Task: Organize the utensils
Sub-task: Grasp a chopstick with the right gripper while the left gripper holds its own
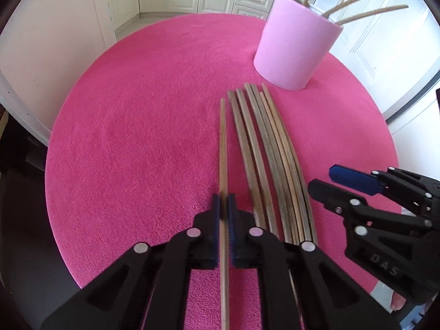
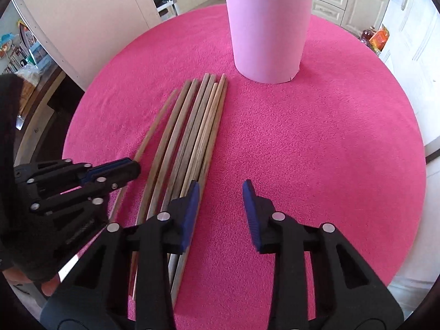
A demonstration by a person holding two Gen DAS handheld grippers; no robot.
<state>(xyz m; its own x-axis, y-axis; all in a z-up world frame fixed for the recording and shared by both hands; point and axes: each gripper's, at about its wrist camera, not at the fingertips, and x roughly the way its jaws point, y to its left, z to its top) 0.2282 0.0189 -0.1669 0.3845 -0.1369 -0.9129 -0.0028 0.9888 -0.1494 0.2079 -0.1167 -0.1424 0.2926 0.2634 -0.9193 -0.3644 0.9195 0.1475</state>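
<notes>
Where the pink cup (image 1: pixel 294 44) stands on the far part of the pink cloth (image 1: pixel 137 137), a row of wooden sticks (image 1: pixel 269 159) lies on the cloth just on the near side of it, their far tips close to the cup's base but not touching it. Several more sticks (image 1: pixel 365 13) stand inside the cup, leaning out over its rim. One single stick (image 1: pixel 223 148) lies a little apart from the row, on the side away from the cup, running roughly parallel to the others.

That single stick sits between the blue pads of the left gripper (image 1: pixel 225 211), whose fingers are drawn in tight against it on both sides. In the right wrist view the same gripper (image 2: pixel 132 169) appears at the near end of the outermost stick (image 2: pixel 154 132), farther from the cup than the rest of the row (image 2: pixel 203 126).

On the other side of the row, the right gripper (image 2: pixel 220 206) hovers low over the cloth (image 2: pixel 316 151) with its fingers spread wide apart and nothing between them. Its left pad (image 2: pixel 191 214) lies over the near end of the row's last stick, the one nearest in line with the cup (image 2: pixel 268 30); whether it touches I cannot tell. The left wrist view shows that gripper (image 1: pixel 330 181) beside the row's near end.
</notes>
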